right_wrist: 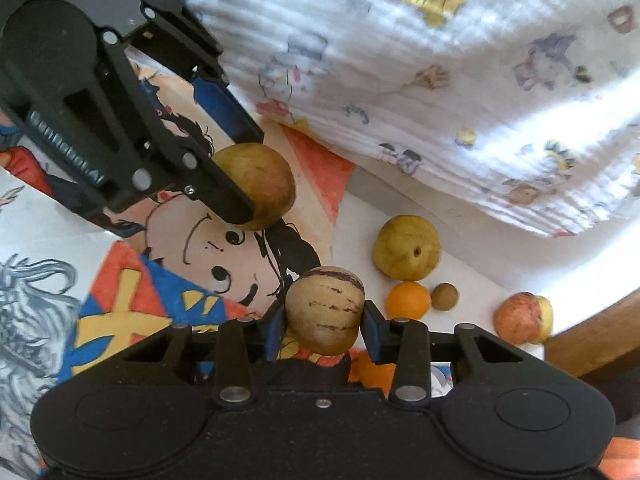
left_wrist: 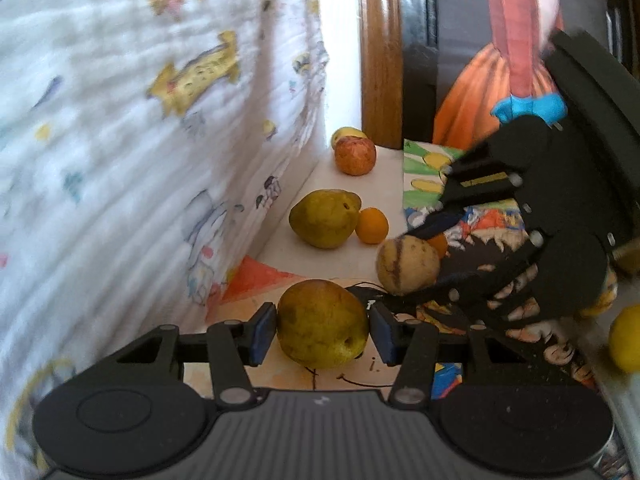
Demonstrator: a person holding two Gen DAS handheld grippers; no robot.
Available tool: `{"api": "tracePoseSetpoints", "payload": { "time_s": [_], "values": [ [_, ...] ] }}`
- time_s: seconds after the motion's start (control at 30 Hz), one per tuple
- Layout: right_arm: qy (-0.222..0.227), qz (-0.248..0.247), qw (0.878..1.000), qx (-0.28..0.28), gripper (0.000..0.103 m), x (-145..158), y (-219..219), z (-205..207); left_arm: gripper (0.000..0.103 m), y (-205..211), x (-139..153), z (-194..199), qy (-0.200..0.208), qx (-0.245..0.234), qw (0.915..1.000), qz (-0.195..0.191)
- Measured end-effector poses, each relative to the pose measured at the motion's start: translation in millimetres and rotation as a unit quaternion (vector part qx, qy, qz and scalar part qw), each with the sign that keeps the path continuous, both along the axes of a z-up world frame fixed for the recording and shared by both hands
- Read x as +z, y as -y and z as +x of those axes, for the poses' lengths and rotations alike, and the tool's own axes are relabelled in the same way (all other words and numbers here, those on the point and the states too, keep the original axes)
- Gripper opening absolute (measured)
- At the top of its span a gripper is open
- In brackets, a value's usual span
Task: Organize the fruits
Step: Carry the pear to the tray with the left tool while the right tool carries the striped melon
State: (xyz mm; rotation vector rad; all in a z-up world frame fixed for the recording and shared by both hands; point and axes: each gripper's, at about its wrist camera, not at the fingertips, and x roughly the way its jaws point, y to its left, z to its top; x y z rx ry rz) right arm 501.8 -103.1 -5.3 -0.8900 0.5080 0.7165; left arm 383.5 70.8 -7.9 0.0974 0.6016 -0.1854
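White tabletop (left_wrist: pixel 340 248), half covered by cartoon drawings (right_wrist: pixel 132 304) and walled by a printed cloth (left_wrist: pixel 120 140), is what I'm working on.

My left gripper (left_wrist: pixel 322 330) has a pear (left_wrist: pixel 322 324) between its blue pads, low centre of the left view; both pads sit against its sides, so I read it as gripped at a middling opening. In the right view the same pear shows upper centre, one finger across it. My right gripper (right_wrist: pixel 324 326) holds a tan, purple-streaked fruit (right_wrist: pixel 325 310) low centre of its own frame, pads tight on both flanks. Whether either fruit is lifted clear of the paper, I cannot tell.

Further out, along the cloth, loose fruit runs toward the top of the left frame: a second pear (left_wrist: pixel 324 218) touching a small orange (left_wrist: pixel 372 226), then a red apple (left_wrist: pixel 355 156) with a yellow one (left_wrist: pixel 348 133) behind it by the wooden post (left_wrist: pixel 380 52). The right view adds a little brown fruit (right_wrist: pixel 444 297) beside the orange. A yellow fruit (left_wrist: pixel 626 338) sits at the left frame's right edge.

I judge I'm mid-sort, both hands loaded. Next I'd carry the gripped pear to its twin and find the streaked fruit its own spot, setting each down gently so nothing rolls into the row.
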Motion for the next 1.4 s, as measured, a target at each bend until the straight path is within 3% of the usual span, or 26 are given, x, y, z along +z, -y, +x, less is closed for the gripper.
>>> {"api": "tracePoseSetpoints", "payload": {
  "time_s": [0.23,0.37,0.53,0.6,0.97,1.4],
  "values": [
    [0.046,0.064,0.995,-0.062,0.041,25.7,30.5,-44.4,0.054,3.2,14.8,-26.4,0.023,0.016,0.9957,-0.088],
    [0.051,0.098,0.990,-0.090,0.041,40.6,54.1,-73.2,0.054,15.4,24.4,-45.6,0.031,0.016,0.9913,-0.127],
    [0.058,0.104,0.988,-0.095,0.041,49.4,75.5,-115.3,0.053,39.2,13.6,-53.7,0.001,0.017,0.9958,-0.090],
    [0.058,0.107,0.988,-0.095,0.041,50.3,81.0,-126.5,0.053,42.2,12.8,-60.4,0.009,0.018,0.9964,-0.082],
    [0.054,0.134,0.981,-0.126,0.041,51.3,123.8,-201.8,0.053,63.7,27.7,-93.2,-0.005,0.001,0.9942,-0.107],
    [0.011,0.158,0.970,-0.183,0.041,0.7,172.7,-256.2,0.053,139.4,21.1,-138.8,-0.026,-0.079,0.9863,-0.142]
  ]
}}
